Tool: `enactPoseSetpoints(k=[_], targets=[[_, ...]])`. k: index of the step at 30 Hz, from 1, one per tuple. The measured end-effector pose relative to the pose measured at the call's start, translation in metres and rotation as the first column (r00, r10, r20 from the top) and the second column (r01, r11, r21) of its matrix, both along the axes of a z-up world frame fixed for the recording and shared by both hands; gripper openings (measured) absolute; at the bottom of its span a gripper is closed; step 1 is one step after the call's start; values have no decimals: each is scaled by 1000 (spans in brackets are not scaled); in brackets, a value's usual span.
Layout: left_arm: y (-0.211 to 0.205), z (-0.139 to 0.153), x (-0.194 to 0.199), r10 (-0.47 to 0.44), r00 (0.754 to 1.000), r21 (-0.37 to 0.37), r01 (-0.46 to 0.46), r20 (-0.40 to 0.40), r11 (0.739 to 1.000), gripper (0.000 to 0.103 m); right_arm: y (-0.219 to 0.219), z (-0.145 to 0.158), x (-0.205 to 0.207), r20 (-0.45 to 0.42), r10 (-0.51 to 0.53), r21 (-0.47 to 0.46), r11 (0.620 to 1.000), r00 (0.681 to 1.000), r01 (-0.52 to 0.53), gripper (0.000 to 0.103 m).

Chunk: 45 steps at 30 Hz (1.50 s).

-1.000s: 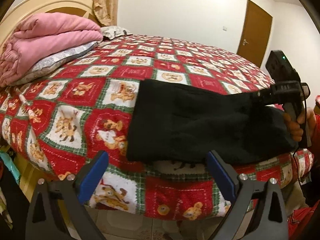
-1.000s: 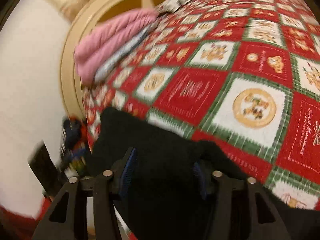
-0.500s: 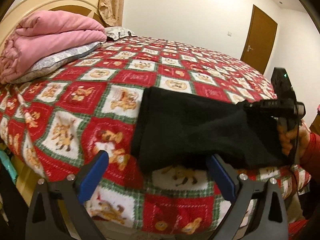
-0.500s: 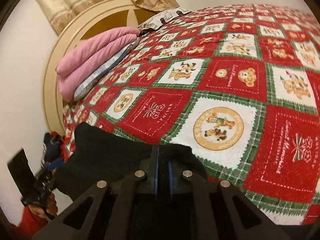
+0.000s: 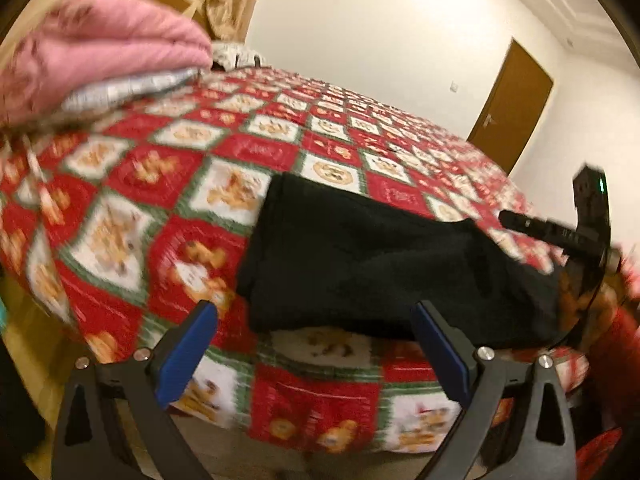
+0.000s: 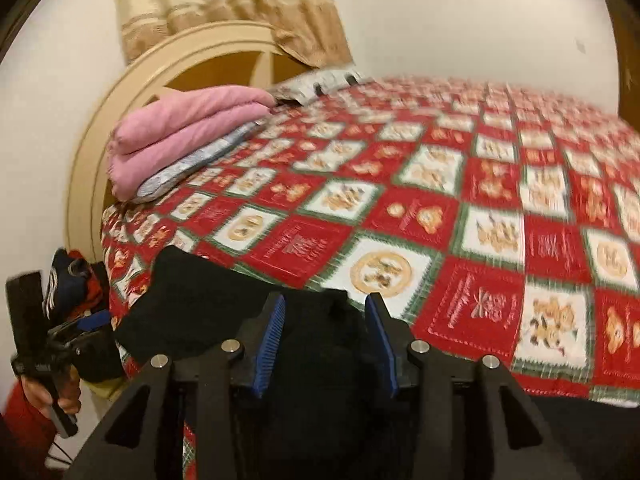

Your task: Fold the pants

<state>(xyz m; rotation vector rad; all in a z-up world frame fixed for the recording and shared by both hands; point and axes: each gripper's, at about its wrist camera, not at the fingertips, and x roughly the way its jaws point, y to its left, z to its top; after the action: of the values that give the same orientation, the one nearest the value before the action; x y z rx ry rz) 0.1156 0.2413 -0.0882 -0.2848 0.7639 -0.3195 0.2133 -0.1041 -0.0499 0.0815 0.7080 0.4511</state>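
Note:
Black pants (image 5: 360, 256) lie folded in a long strip near the front edge of the bed, on the red, white and green checked bedspread (image 5: 160, 168). My left gripper (image 5: 316, 324) hangs open just short of the pants' near edge, with nothing between its blue pads. In the right wrist view the pants (image 6: 200, 300) run leftwards from my right gripper (image 6: 326, 320). Its jaws are opening, and a bunch of black cloth lies loose between the blue pads. Each gripper appears in the other's view, held by a hand: the right gripper (image 5: 508, 218) and the left gripper (image 6: 80, 332).
A folded pink blanket (image 6: 188, 132) sits on a grey pillow (image 6: 192, 160) by the cream headboard (image 6: 160, 72). A beige curtain (image 6: 224, 4) hangs behind it. A brown door (image 5: 512, 108) stands in the far wall. The bed's edge drops off below the pants.
The right gripper shut on the end of the pants half a second ago; its pads now stand apart, and it has lifted and drawn back. The left gripper stayed open and rolled a little.

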Motion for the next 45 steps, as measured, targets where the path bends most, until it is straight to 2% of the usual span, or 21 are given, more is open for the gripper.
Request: enactPoseSetpoints(k=[5,7,12,15,16,17,19,20,22,23,24,26,33,34,35,37,38,40,42,43,45], targets=[[-8,-18,7,-24,992,-156,4,-126,988,81,24,-7,-18,-7,87,21,996,996,-87,44],[-9,-23,7,-28,988,-206,-3,-150,979,79,32,-14,-23,-27,101,17,995,995,-101,44],[-1,-29,13,-16,985,-362,-48,-173,931,79,37,-25,-29,-55,107,20,994,993,-106,44],[5,-29,20,61,983,-362,-120,-170,924,79,37,-23,-32,-50,108,25,994,993,-106,44],[9,-30,22,89,982,-370,-147,-169,917,75,37,-22,-32,-48,107,24,994,993,-106,44],[12,-31,23,113,979,-386,-170,-167,907,59,36,-22,-33,-45,106,21,994,993,-105,44],[18,-33,25,147,974,-399,-206,-173,894,39,37,-22,-33,-45,104,15,995,994,-103,44],[18,-33,26,145,975,-396,-200,-166,896,35,38,-23,-32,-47,103,12,995,994,-103,44],[12,-30,27,137,979,-353,-183,-153,918,24,39,-27,-30,-57,95,2,995,994,-95,44],[8,-26,27,137,981,-313,-175,-139,934,23,40,-29,-29,-63,93,-1,996,994,-93,44],[-1,-18,26,132,985,-230,-155,-110,961,23,41,-31,-28,-69,91,-1,996,993,-91,44],[-10,-5,24,122,990,-139,-131,-68,982,23,42,-34,-26,-77,89,2,996,993,-89,44],[-8,20,27,78,994,-88,-71,76,994,23,50,-49,-22,-106,91,-2,996,990,-92,44],[-5,17,31,76,994,-87,-69,78,994,25,53,-55,-21,-119,87,-16,996,989,-90,44],[-3,6,41,75,997,-69,-73,32,995,31,54,-58,-21,-115,84,-21,996,990,-87,44],[4,-19,58,87,992,-37,-91,-88,995,32,56,-58,-23,-98,84,-35,995,992,-88,44],[8,-28,57,74,992,-63,-81,-101,995,32,56,-58,-24,-97,87,-40,995,991,-91,44],[13,-26,48,71,995,-69,-76,-74,995,38,56,-57,-24,-100,92,-45,994,991,-97,44],[15,-19,42,98,993,2,-98,-67,995,56,55,-56,-23,-104,91,-43,994,990,-96,44],[17,-13,37,147,988,65,-144,-44,987,69,55,-54,-24,-106,85,-43,995,991,-90,44],[22,3,27,201,979,140,-202,25,969,69,53,-45,-30,-75,65,-35,997,995,-68,44]])
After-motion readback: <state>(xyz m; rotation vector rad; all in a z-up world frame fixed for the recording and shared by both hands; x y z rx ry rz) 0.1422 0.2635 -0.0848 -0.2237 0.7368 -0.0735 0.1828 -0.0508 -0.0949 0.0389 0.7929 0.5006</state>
